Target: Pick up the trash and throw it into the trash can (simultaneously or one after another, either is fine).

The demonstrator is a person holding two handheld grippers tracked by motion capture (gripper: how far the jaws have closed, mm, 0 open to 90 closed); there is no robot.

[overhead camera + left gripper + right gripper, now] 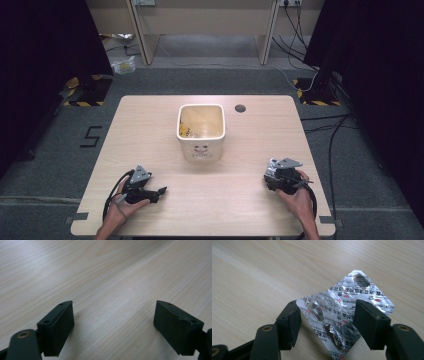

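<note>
Black jaws of our right gripper (pixel 325 323) rise closest to the lens in the right gripper view, partway open, w/ a silver foil blister pack (pixel 347 315) lying flat on the pale wooden table (pixel 249 277) betw. them. Pack sits cornerwise, like a diamond, printed w/ small red and black characters, several pockets already burst. Left pad is at the pack's left corner edge; right pad overlaps its right side. We can't tell if either pad actually presses the foil, so no firm grip to report.

From the high view, our right gripper (pixel 280 177) is near the table's front right edge, hand (pixel 300 200) behind it. Our left gripper (pixel 157 192) rests low at front left, well apart from the right. Its jaws stand wide open in the left gripper view (pixel 113 327), just bare wood betw. them.

Mid-table, farther back, stands a cream square plastic bin (pixel 201 145) w/ a small face drawn on its front wall, some yellowish bits inside.
</note>
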